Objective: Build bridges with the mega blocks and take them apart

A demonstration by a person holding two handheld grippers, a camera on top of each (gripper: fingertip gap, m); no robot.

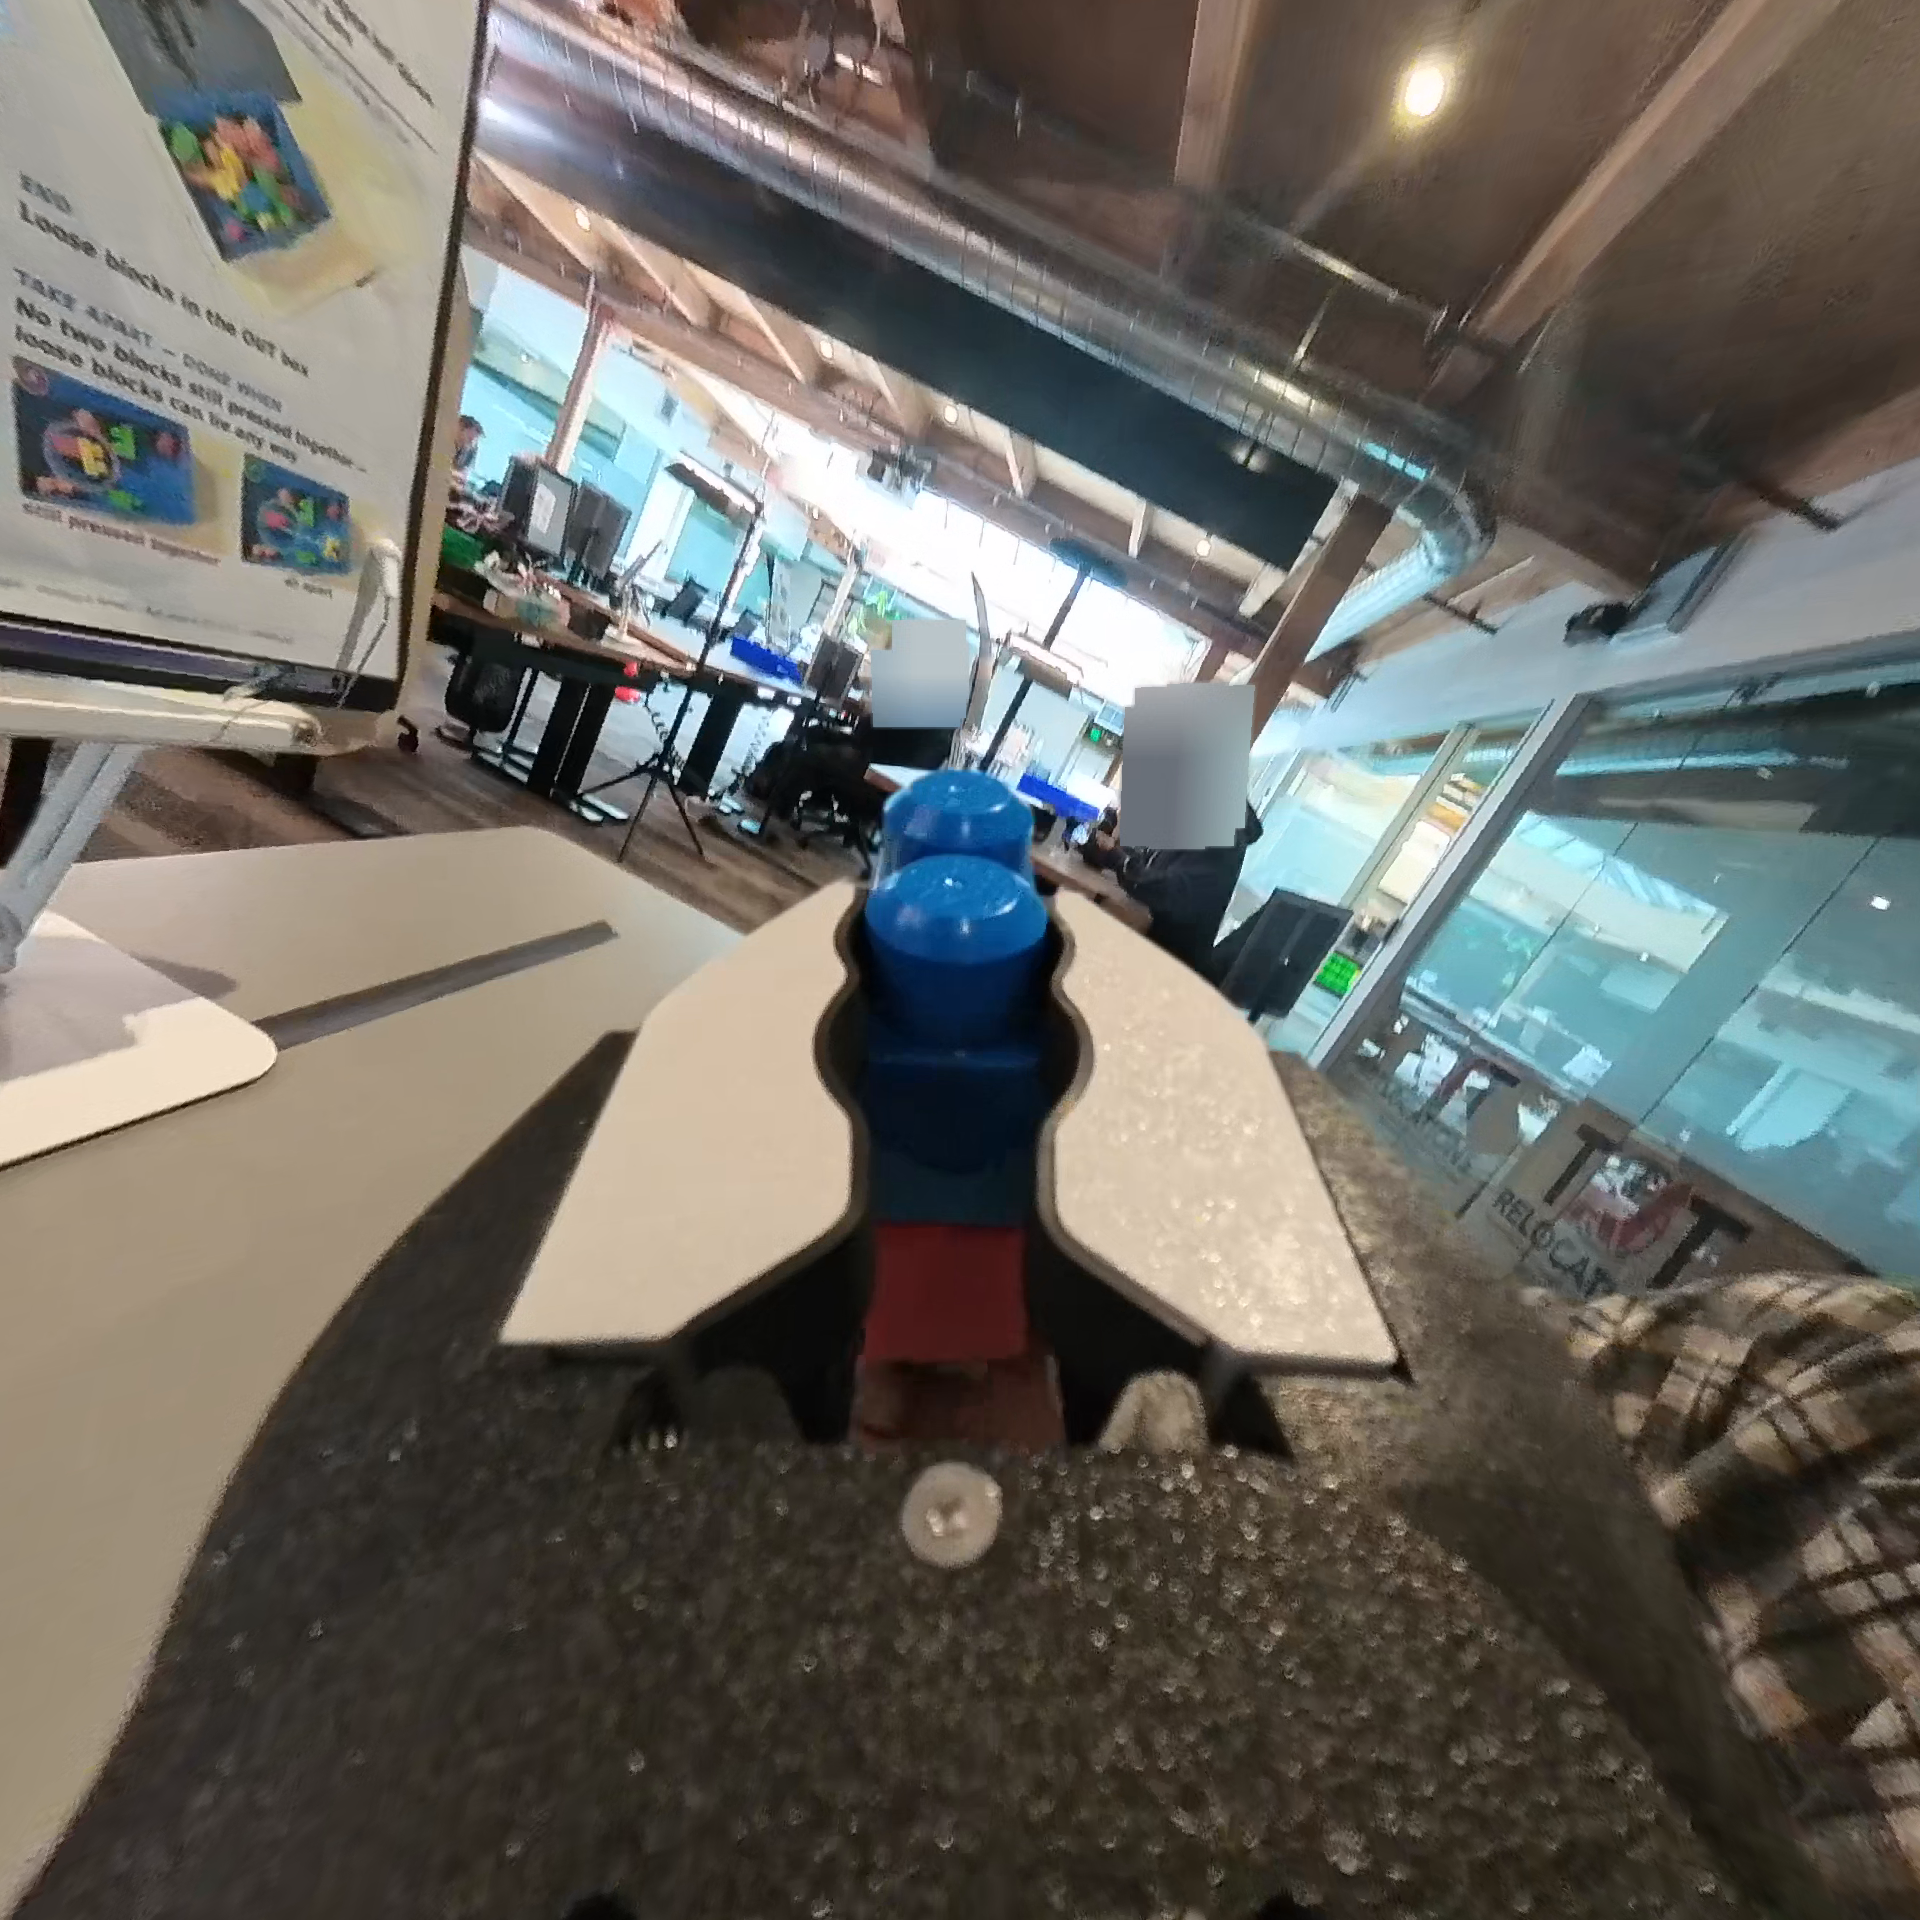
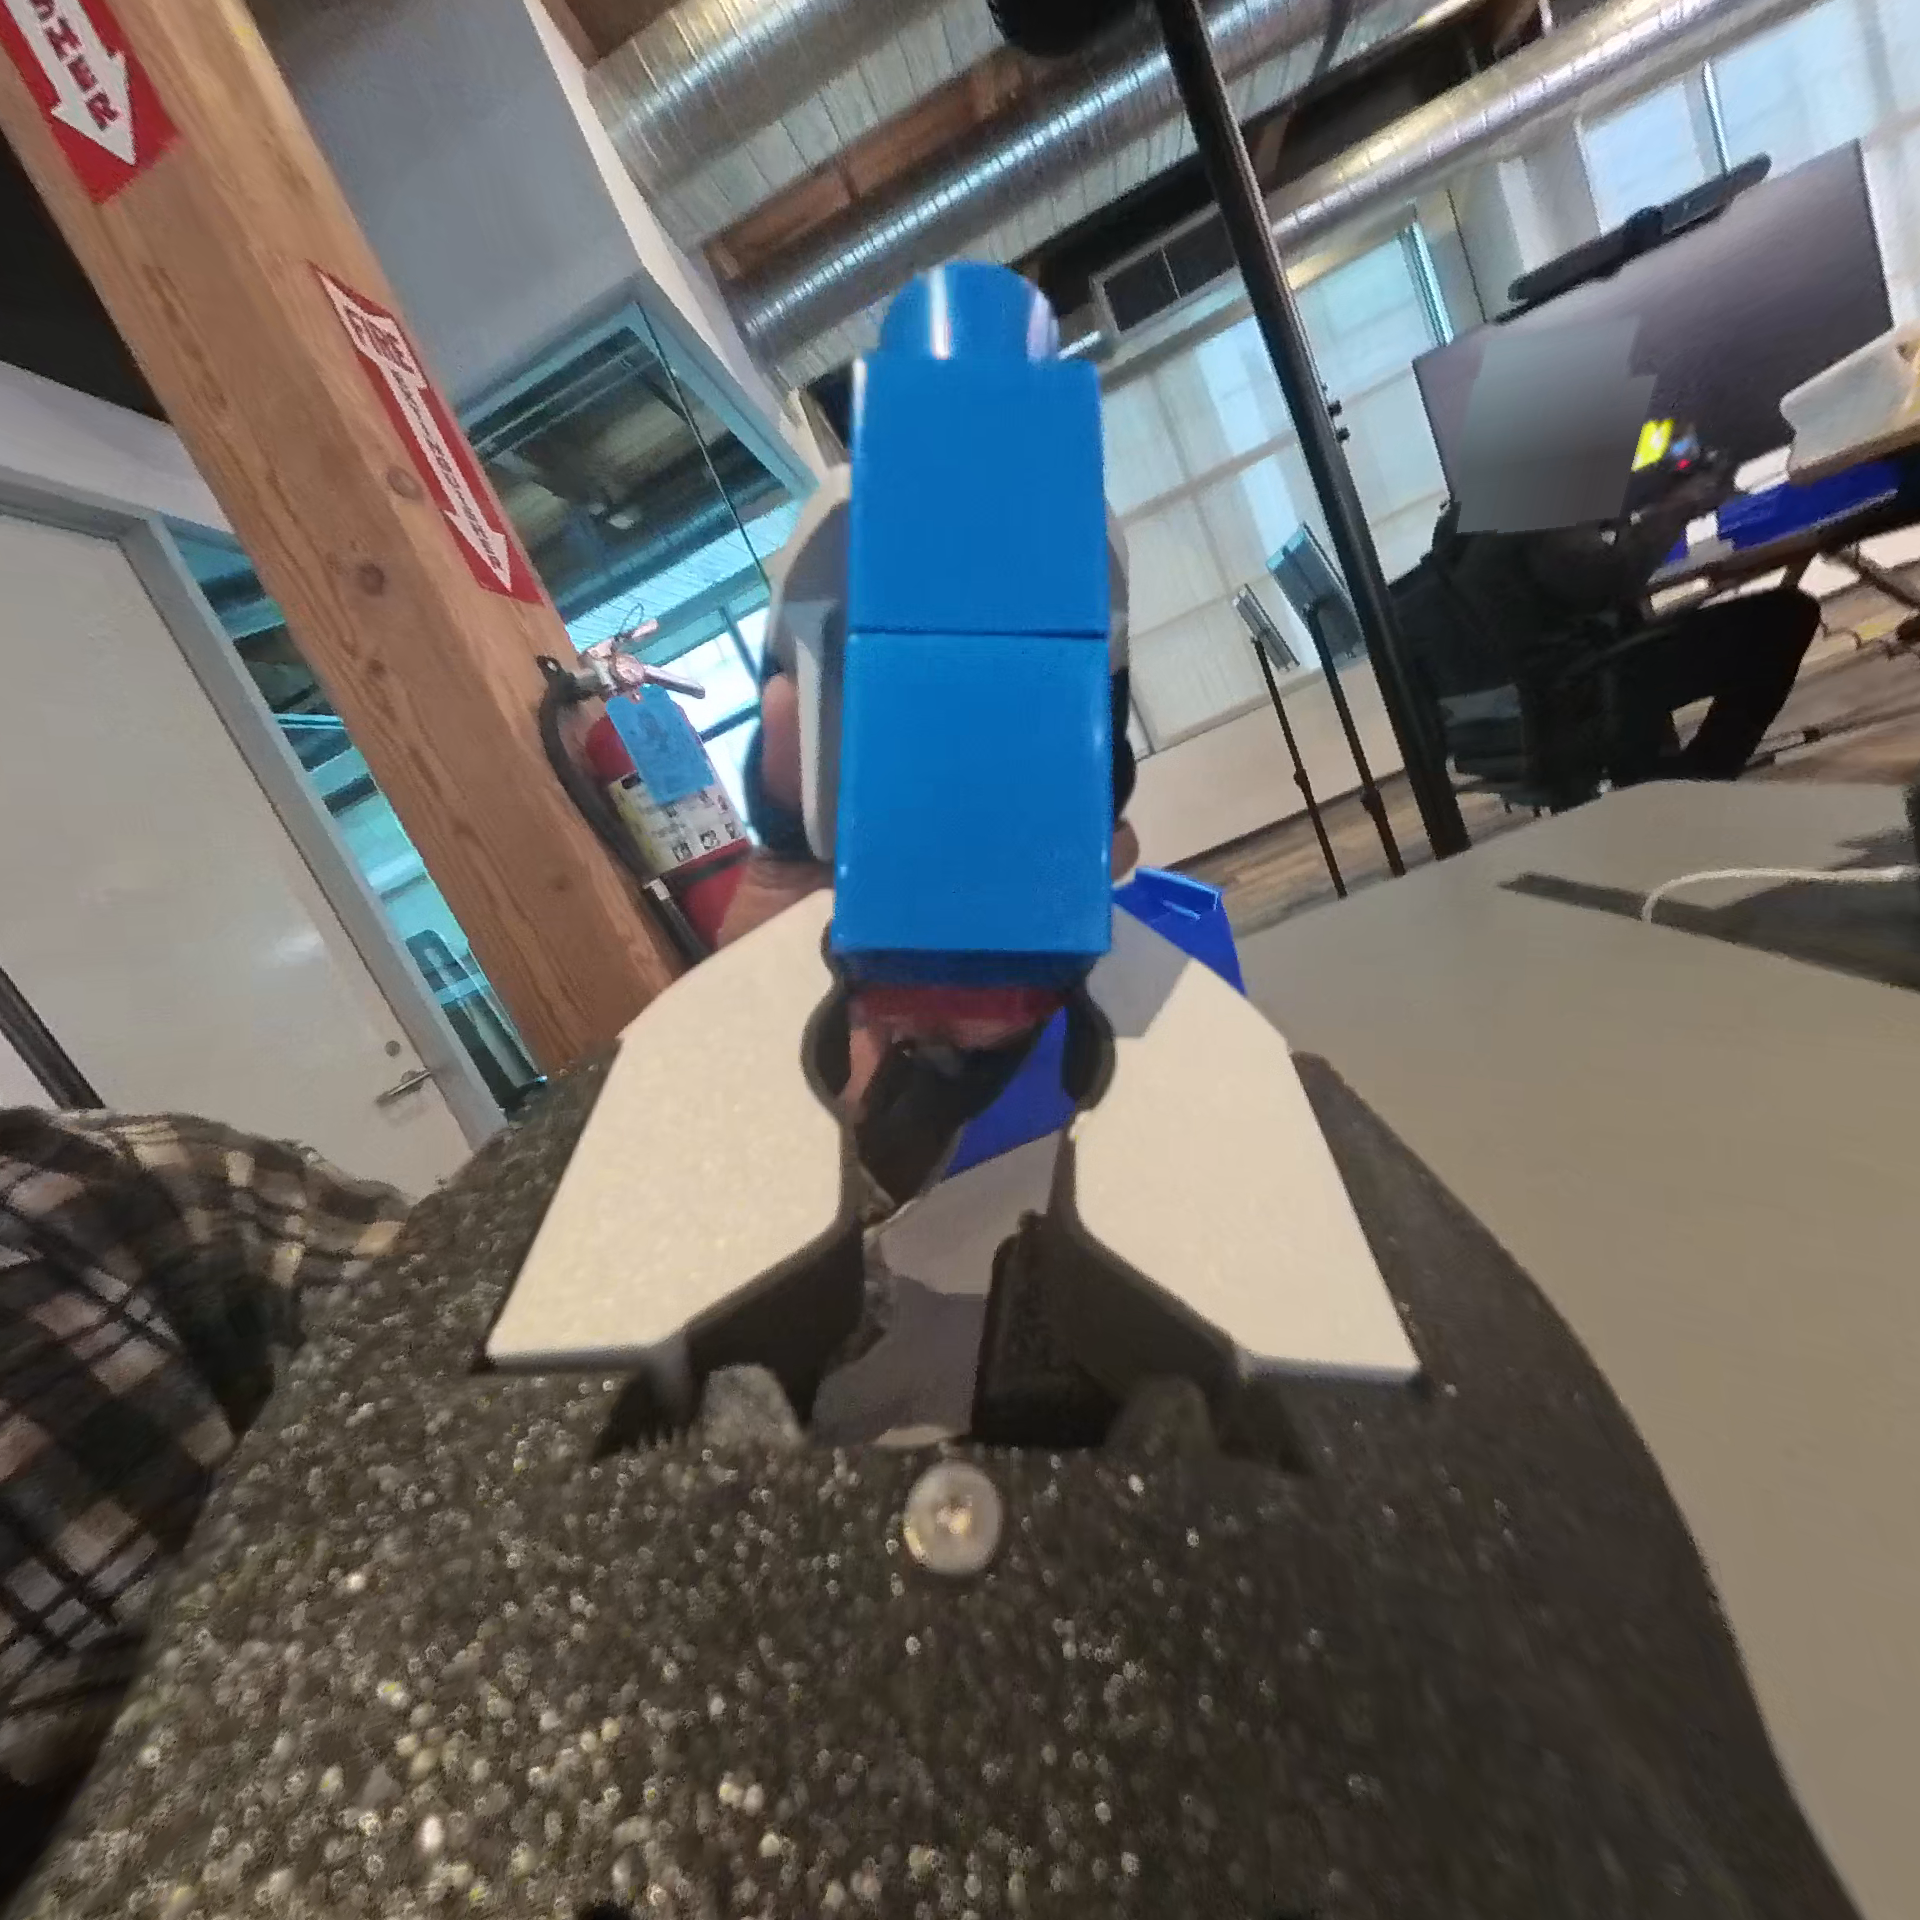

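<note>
Blocks (image 1: pixel 951 1039) are joined into one small stack, blue pieces with a red piece (image 1: pixel 940 1294) at one end, and this stack is held in the air between the two grippers, above the grey table (image 1: pixel 260 1247). The left gripper (image 1: pixel 951 1060) is closed on the stack: in the left wrist view the blue piece and the red one sit between its fingers (image 1: pixel 717 1122), and two blue studs point forward, away from the camera. In the right wrist view two blue pieces (image 2: pixel 971 665) stand one over the other, with one stud at the top, and the red piece (image 2: pixel 951 1008) shows just below them. The right gripper (image 2: pixel 956 1039) is at this red end with its tips narrow around it, but I cannot tell if it really presses the red piece. The long axis of the stack goes along the left fingers, and in the right view it goes upward, so the grippers seem to meet it at an angle. I judge the step is taking apart: the stack is lifted and each gripper is at a different part. The next move probably needs a firm hold on both sides and then a pull or a small bending along the long axis, so that the red piece leaves the blue ones. A blue bin (image 2: pixel 1184 914) shows behind the right gripper, on the table.
</note>
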